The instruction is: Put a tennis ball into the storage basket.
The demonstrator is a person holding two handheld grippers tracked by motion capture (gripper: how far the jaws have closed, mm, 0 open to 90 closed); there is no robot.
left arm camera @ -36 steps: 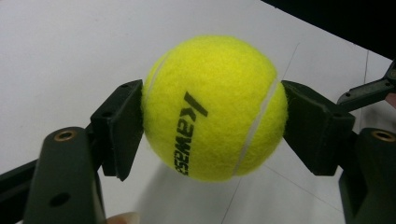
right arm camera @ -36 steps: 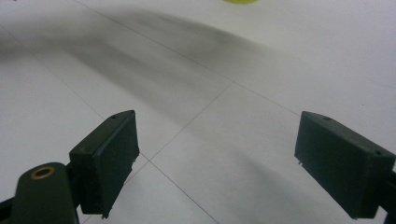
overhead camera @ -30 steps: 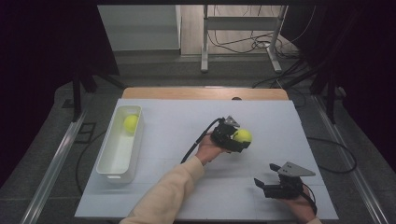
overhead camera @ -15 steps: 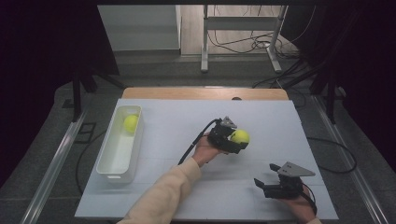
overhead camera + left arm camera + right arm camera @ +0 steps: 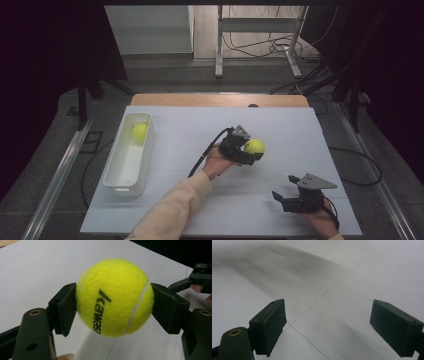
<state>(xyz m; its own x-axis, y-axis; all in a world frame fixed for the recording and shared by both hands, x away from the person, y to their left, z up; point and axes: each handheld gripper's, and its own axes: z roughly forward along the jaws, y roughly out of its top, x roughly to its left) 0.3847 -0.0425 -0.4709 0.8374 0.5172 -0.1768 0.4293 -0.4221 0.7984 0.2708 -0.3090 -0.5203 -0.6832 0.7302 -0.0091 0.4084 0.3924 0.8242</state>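
1. Left gripper point(image 5: 248, 150) clamps a yellow tennis ball point(image 5: 114, 297) across its widest part, near the table point(image 5: 280, 125) centre.
2. Right gripper point(image 5: 292, 192) rests spread and empty, near right.
3. Ball looks light, springy and fuzzy; a grip across its middle should hold.

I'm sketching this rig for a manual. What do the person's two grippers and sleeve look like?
Both the left gripper and the right gripper are black, each with two flat rectangular pads on arms with brass-ringed holes. Each carries a grey three-cornered plate on top. A black cable trails from the left one. The left forearm wears a cream sleeve.
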